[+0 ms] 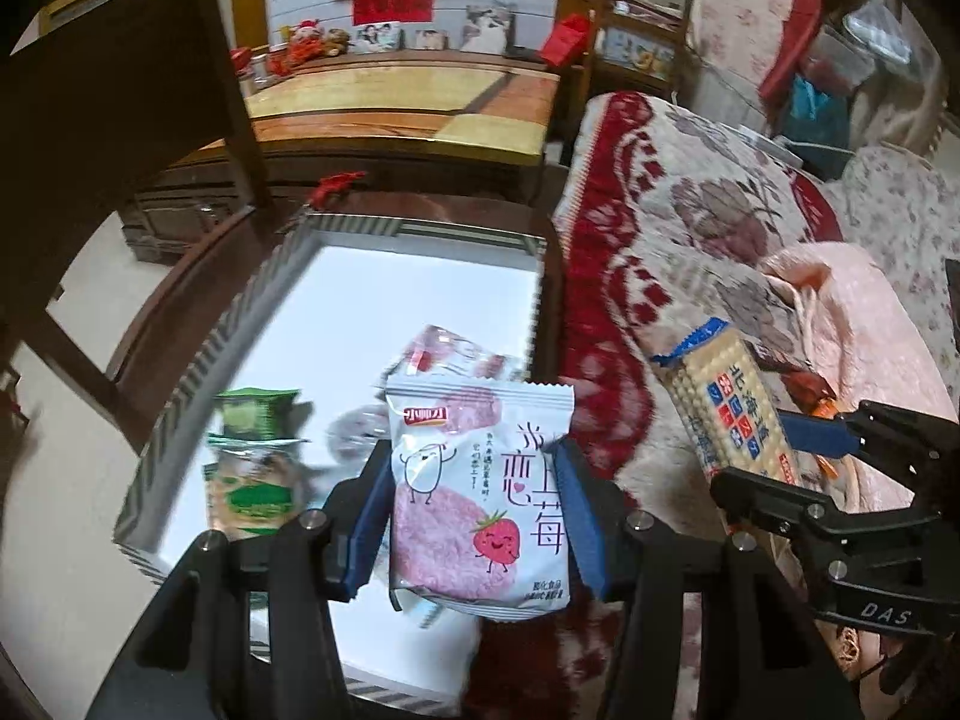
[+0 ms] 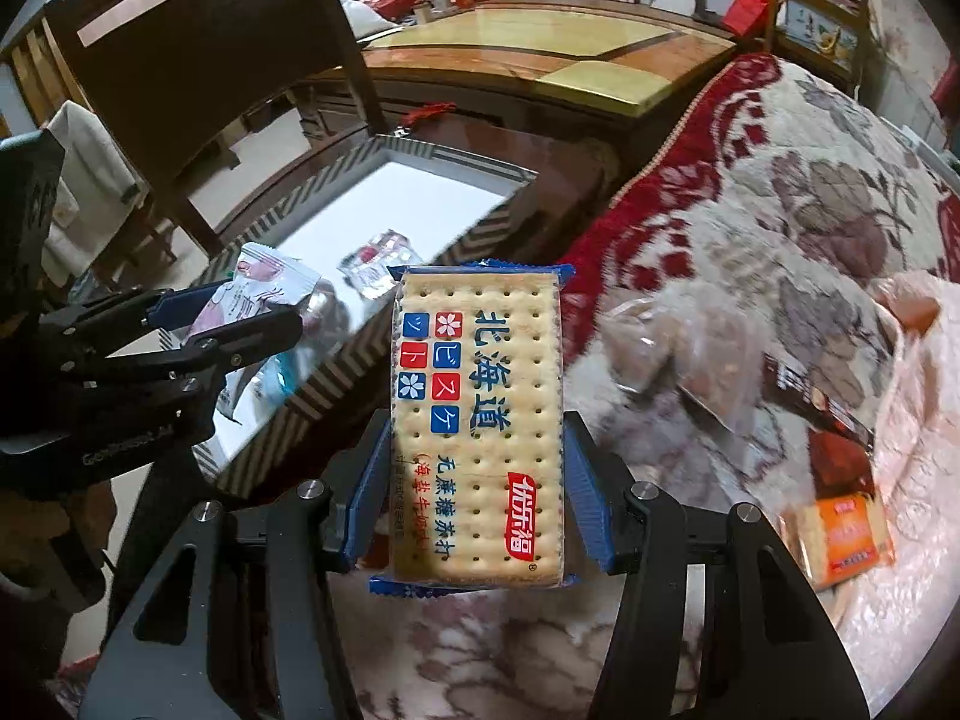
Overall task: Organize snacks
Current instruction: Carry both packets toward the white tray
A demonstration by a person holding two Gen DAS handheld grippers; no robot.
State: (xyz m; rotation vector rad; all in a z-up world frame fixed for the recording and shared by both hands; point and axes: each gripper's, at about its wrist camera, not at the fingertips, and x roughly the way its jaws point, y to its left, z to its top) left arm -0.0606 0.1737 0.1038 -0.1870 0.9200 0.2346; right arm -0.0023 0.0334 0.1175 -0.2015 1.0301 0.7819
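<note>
Left tongs [image 1: 474, 516] gripping strawberry pack [image 1: 480, 498], right tongs [image 2: 474, 492] clamped on crackers [image 2: 477, 426]; box [image 1: 198, 372] below already holds green packs [image 1: 255, 462].

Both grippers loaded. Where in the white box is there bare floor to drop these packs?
White box: the far half of the floor is bare, bordered by the striped rim. The near end is crowded: green packs at left, a pink pack and a clear wrapper mid-floor. Loose snacks, including an orange pack, clutter the blanket.
</note>
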